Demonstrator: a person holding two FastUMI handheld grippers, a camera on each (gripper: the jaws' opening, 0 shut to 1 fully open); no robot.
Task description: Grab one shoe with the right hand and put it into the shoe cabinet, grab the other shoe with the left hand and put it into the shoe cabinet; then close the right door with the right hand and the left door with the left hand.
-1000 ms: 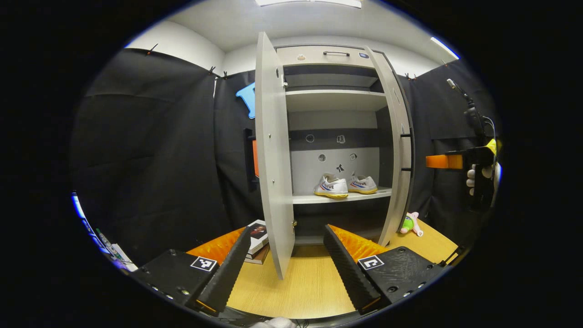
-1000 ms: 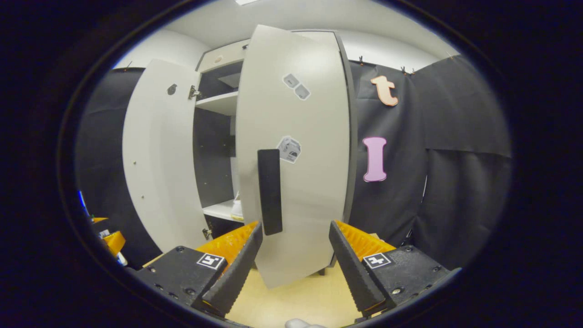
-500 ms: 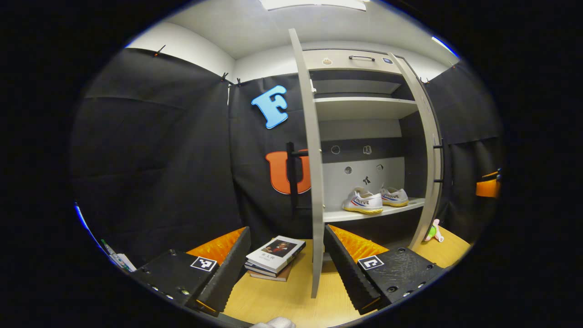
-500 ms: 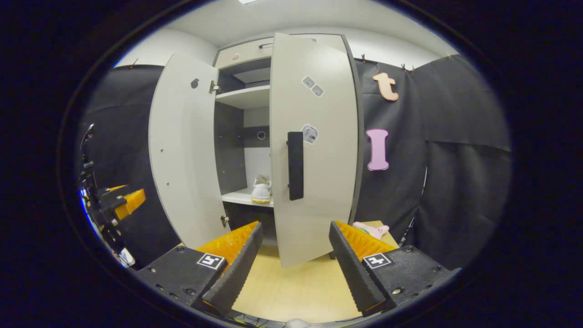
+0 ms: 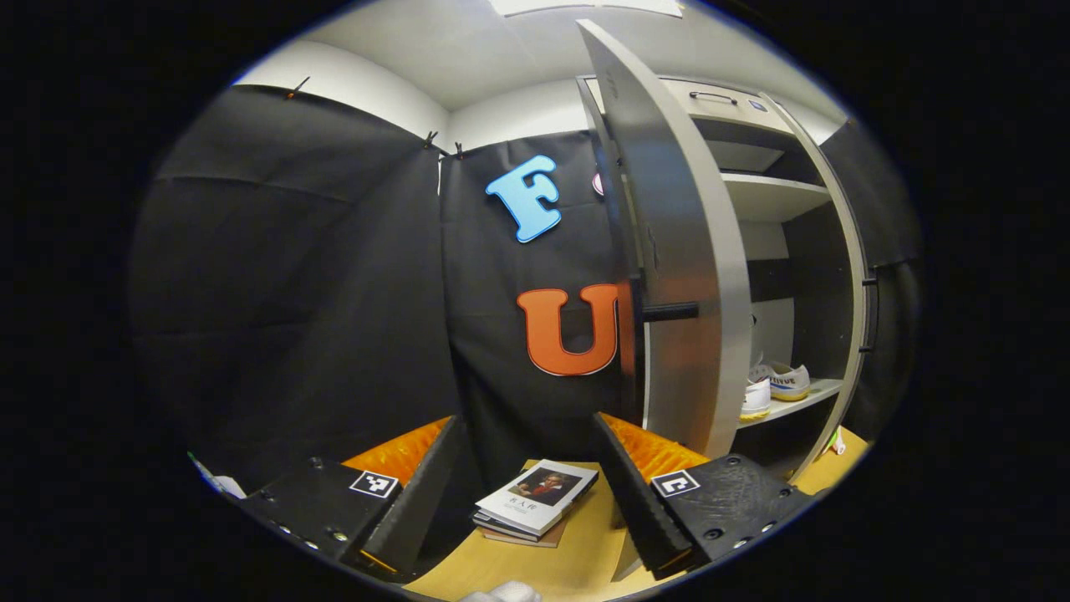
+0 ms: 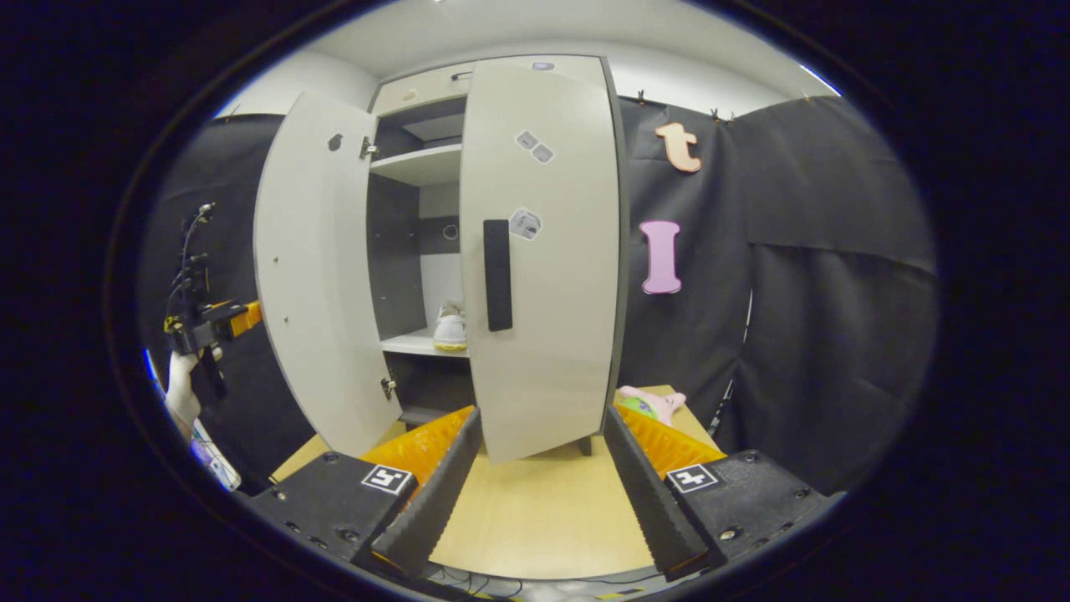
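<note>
Since a second ago the left tool (image 5: 522,489) has swung round to the outer side of the left door (image 5: 681,276), and the right door (image 6: 539,251) has swung further toward shut, with the right tool (image 6: 543,489) now backed off from it.

Left tool: fingers spread, nothing between them, hovering over the worktop (image 5: 585,552). A stack of books (image 5: 535,502) lies on the worktop just beyond the fingertips. Left door stands past the right finger, seen nearly edge-on, its dark bar handle (image 5: 639,326) facing this way. Not touching the door as far as I can tell.

Right tool: fingers spread, empty, low over the worktop (image 6: 543,518). Right door is straight ahead and apart from the fingertips, partly shut, dark vertical handle (image 6: 497,274) on its front, a few stickers above it. Left door (image 6: 313,276) wide open in the right gripper view; the left tool (image 6: 242,316) and the gloved hand (image 6: 184,389) holding it sit just beside that door's outer edge.

Shoes: both white shoes (image 5: 773,386) sit side by side on the lower shelf (image 5: 790,405) inside the shoe cabinet (image 5: 794,209); one shoe (image 6: 451,328) shows through the gap between the doors. A pink-and-green plush toy (image 6: 652,404) lies on the worktop at the cabinet's right foot.
</note>
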